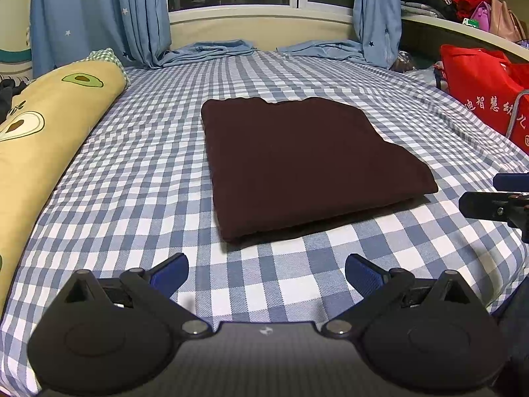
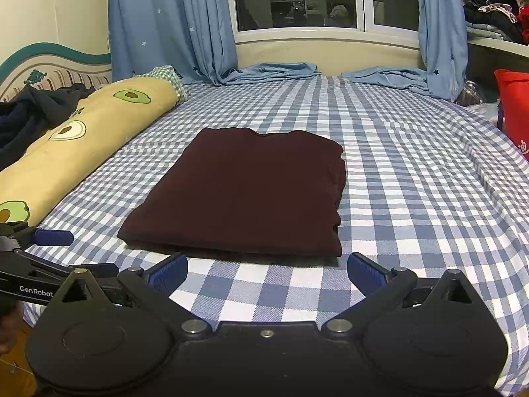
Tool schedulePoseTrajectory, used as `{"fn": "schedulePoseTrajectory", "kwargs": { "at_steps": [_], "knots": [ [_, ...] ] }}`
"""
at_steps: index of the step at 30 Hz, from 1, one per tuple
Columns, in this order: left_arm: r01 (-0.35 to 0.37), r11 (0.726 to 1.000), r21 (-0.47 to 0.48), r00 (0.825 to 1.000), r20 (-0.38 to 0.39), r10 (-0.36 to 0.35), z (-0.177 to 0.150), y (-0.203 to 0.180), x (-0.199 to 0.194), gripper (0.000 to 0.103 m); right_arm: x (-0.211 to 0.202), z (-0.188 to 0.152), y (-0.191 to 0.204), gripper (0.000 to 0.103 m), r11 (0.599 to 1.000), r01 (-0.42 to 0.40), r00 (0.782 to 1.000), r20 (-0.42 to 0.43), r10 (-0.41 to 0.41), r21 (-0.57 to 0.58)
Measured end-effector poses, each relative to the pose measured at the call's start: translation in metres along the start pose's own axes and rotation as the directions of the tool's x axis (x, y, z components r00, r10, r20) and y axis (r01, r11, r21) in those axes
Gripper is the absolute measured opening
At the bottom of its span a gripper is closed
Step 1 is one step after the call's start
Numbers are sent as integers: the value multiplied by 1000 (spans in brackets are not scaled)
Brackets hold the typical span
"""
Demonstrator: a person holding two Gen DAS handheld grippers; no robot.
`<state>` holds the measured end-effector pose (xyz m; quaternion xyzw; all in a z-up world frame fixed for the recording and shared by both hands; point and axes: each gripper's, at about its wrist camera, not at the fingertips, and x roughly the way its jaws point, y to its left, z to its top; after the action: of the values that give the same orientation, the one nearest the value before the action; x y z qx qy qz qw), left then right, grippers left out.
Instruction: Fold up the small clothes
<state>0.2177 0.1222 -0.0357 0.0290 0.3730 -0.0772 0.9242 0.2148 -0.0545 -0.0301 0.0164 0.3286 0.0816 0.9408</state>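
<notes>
Dark maroon folded cloth garment [image 1: 297,162] lies flat as a neat rectangle in the middle of the bed, on the blue-and-white checked bedsheet [image 1: 139,178]. Layered edges show on its right side in the right wrist view [image 2: 339,198].

Left tool [image 1: 266,273] has its blue-padded fingers spread wide, nothing between them, hovering just short of the garment's near corner, not touching it. Right tool [image 2: 267,271] is also spread wide and empty, sitting just before the garment's near edge; contact can't be confirmed, looks apart.

Each tool shows in the other's view: right tool at the right edge of the left wrist view [image 1: 496,198], left tool at the left edge of the right wrist view [image 2: 49,251].

Long yellow bolster pillow with avocado print [image 2: 89,139] runs along the left side of the bed, well apart from the garment. Dark navy crumpled clothing [image 2: 29,115] lies behind it by the headboard. Light blue star-print curtains [image 2: 172,23] hang either side of the window, hems pooling on the bed's far end. Red fabric bag with white characters [image 1: 486,89] stands at the right of the bed.
</notes>
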Motion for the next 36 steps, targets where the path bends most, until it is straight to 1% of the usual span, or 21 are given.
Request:
{"fn": "schedulePoseTrajectory", "kwargs": {
  "at_steps": [19,36],
  "knots": [
    [11,1000,2,1000,0,-11,-1,-2,-5,102,2,2,3,102,1000,0,1000,-8,0,-1],
    [23,1000,-2,1000,1,-23,2,-4,-1,102,2,1,0,102,1000,8,1000,0,-8,9]
  ]
}}
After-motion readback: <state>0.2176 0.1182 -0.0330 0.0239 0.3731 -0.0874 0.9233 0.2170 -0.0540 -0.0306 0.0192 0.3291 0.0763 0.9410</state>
